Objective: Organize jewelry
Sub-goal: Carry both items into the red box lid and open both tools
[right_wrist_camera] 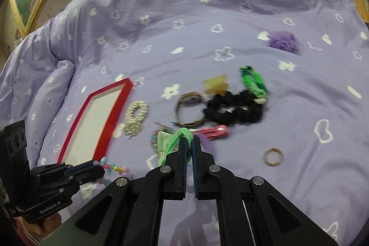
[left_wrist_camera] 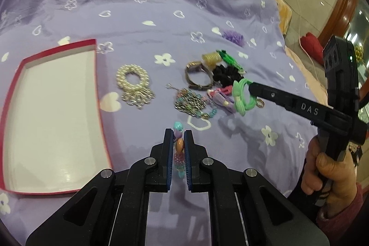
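Note:
My left gripper (left_wrist_camera: 179, 134) is shut on a colourful beaded bracelet (left_wrist_camera: 179, 146), just above the purple bedspread, to the right of the open red box (left_wrist_camera: 102, 93) with its white inside. The left gripper also shows in the right wrist view (right_wrist_camera: 95, 164) with the beaded bracelet (right_wrist_camera: 115, 169) hanging from it. My right gripper (right_wrist_camera: 189, 140) is shut on a light green hair tie (right_wrist_camera: 171, 142); it also shows in the left wrist view (left_wrist_camera: 250, 85) with the green hair tie (left_wrist_camera: 242, 93). The jewelry pile lies behind: a pearl bracelet (left_wrist_camera: 133, 78), a watch (left_wrist_camera: 197, 74), a black scrunchie (left_wrist_camera: 228, 74).
A chain piece (left_wrist_camera: 190, 103), a pink and purple tassel clip (left_wrist_camera: 221, 96), a yellow clip (left_wrist_camera: 211, 59) and a green braided band (left_wrist_camera: 230, 59) lie in the pile. A purple pompom (left_wrist_camera: 233, 36) lies farther back. A small gold ring (right_wrist_camera: 273, 156) lies to the right.

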A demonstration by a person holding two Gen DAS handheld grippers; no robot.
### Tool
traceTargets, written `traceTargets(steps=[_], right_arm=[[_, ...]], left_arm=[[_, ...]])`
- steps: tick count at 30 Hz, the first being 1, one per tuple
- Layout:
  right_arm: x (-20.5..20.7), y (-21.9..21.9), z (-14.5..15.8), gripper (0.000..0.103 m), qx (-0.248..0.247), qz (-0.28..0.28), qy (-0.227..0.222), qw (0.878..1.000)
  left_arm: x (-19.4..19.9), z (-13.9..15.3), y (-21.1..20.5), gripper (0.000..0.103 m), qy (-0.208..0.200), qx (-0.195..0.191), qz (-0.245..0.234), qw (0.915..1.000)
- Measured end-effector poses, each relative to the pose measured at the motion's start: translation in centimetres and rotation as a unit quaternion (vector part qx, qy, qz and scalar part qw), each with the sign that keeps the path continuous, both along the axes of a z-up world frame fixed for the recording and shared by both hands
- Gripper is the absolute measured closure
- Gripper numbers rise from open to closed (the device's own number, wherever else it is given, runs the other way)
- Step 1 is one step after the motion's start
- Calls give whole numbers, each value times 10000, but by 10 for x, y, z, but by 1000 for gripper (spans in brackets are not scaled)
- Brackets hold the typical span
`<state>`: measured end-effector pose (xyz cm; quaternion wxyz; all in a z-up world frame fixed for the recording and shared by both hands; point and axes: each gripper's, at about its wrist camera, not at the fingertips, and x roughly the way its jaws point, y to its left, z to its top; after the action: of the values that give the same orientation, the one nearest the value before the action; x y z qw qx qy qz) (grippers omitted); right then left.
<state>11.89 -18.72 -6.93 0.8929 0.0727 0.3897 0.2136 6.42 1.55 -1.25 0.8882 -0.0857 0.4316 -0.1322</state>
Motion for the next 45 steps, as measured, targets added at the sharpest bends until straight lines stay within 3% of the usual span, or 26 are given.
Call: traceTargets(steps=[11,19,29,36,45], right_arm=[[6,70,8,100,184,758,3,9970],[24,136,7,100,306,1269,71,9914],[71,217,-15,99,231,1669,354,9851],[103,251,-39,99,60,1774,634,9821],[113,279,-55,99,-414,1942,709,9775]], left_arm=[[-4,31,64,96,-398,-58,701,9967],[9,34,120,96,-500,-53,1223,9912],[57,10,182,96,-303,-194,1649,9856],[83,-21,216,96,0,-230,1934,9809],[92,-56,235,96,445,-188,2179,9748]])
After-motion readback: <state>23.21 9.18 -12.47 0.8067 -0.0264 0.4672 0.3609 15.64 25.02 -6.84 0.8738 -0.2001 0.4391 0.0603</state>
